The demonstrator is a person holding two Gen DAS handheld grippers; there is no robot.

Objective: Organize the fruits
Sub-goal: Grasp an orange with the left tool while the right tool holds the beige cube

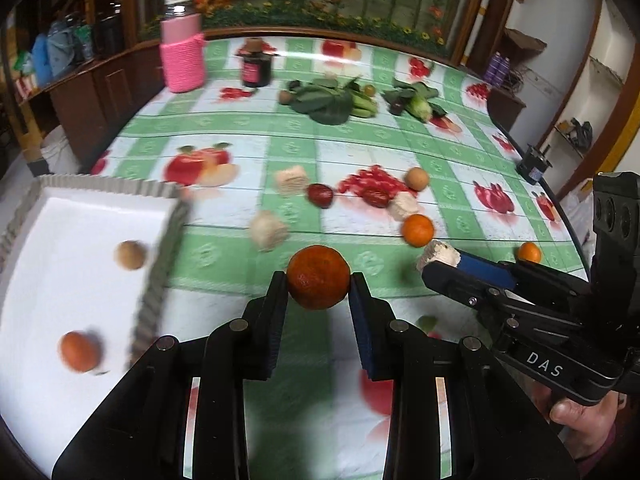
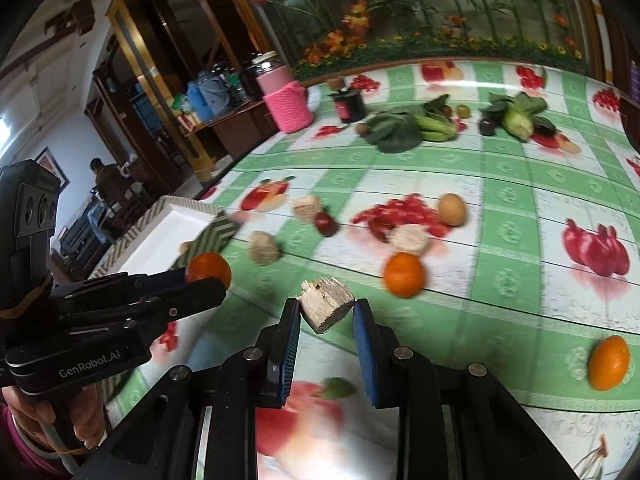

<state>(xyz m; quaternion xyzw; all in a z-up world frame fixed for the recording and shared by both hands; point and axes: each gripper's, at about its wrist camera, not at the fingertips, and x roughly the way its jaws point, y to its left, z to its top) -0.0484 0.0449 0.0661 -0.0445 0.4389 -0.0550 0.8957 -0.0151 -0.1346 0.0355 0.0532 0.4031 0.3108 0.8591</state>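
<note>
My left gripper (image 1: 319, 280) is shut on a dark orange tangerine (image 1: 319, 278) and holds it above the table, just right of the white tray (image 1: 80, 220). The tray holds a tangerine (image 1: 78, 351) and a small tan fruit (image 1: 130, 255). My right gripper (image 2: 326, 312) is shut on a pale beige chunk (image 2: 326, 308); it shows in the left wrist view (image 1: 438, 254) too. More tangerines (image 2: 404, 274) (image 2: 609, 362), red dates (image 1: 320, 195), a brown egg-like fruit (image 2: 452, 209) and beige chunks (image 1: 267, 230) lie on the table.
A pink flask (image 1: 182, 44) and a dark jar (image 1: 256, 66) stand at the back left. Leafy greens (image 1: 328, 100) and corn (image 1: 420, 106) lie at the back. The fruit-print cloth covers the table; its right edge (image 1: 560, 200) curves close.
</note>
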